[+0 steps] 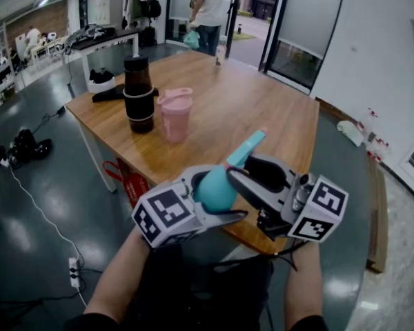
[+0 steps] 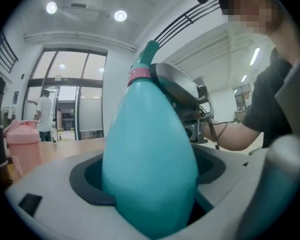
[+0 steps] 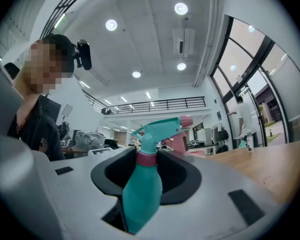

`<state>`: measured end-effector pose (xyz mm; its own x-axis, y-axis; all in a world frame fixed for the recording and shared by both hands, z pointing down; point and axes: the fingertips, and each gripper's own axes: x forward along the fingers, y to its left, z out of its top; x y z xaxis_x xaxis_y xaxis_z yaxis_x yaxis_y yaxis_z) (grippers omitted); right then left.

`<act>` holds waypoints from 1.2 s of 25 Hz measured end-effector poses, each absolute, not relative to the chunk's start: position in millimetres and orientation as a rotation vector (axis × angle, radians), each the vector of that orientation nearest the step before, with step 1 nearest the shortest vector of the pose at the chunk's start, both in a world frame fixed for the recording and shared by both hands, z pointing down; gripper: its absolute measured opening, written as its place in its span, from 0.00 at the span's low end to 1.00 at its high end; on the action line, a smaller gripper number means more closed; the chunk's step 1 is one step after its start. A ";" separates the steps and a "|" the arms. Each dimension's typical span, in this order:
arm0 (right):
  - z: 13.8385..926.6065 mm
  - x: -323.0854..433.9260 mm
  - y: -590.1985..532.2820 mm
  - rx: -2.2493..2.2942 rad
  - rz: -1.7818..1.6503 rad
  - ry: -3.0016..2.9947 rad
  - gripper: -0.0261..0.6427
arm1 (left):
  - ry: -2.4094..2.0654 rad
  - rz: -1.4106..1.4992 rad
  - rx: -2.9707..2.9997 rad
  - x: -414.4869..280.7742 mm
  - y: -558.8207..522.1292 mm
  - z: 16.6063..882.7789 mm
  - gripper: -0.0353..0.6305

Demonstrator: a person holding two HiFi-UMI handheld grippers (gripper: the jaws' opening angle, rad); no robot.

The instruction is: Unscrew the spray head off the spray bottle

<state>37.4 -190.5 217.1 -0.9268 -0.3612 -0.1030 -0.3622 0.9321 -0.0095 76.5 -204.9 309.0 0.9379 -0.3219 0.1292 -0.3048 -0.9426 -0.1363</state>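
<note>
1. Bottle [image 1: 216, 188] hangs over counter [image 1: 262, 109] edge, left gripper [image 2: 150, 179] fingers clamped on its body.
2. Right gripper [image 3: 146, 154] fingers pinch pink collar [image 3: 146, 158]; head [image 3: 160, 125] still seated, unscrewing apparently under way; next twist needs bottle held steady.

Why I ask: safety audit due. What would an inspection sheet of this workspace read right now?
Surface: wooden table, light brown.
Job's things: teal spray bottle held in the air over the table's near edge; spray head still on its neck.
Clutter: pink shaker cup, dark tumbler, small bottle at the far edge.
Grippers: left tongs shut on the bottle's body; right tongs look pressed on the head's pink collar.
Cables: white cord running to a power strip on the floor.
Surroundings: person standing by far glass doors.
</note>
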 end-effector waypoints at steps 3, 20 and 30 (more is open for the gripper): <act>220.0 37.5 -184.6 -0.444 0.025 3.009 0.25 | 0.365 -0.218 -3.001 77.8 -195.0 310.5 0.72; 223.4 40.5 -200.7 -0.761 -0.014 2.893 0.28 | 0.811 -0.208 -2.848 67.4 -232.7 309.1 0.72; 222.2 39.7 -207.7 -1.056 -0.063 2.832 0.25 | 1.014 -0.295 -2.735 64.0 -244.5 318.0 0.72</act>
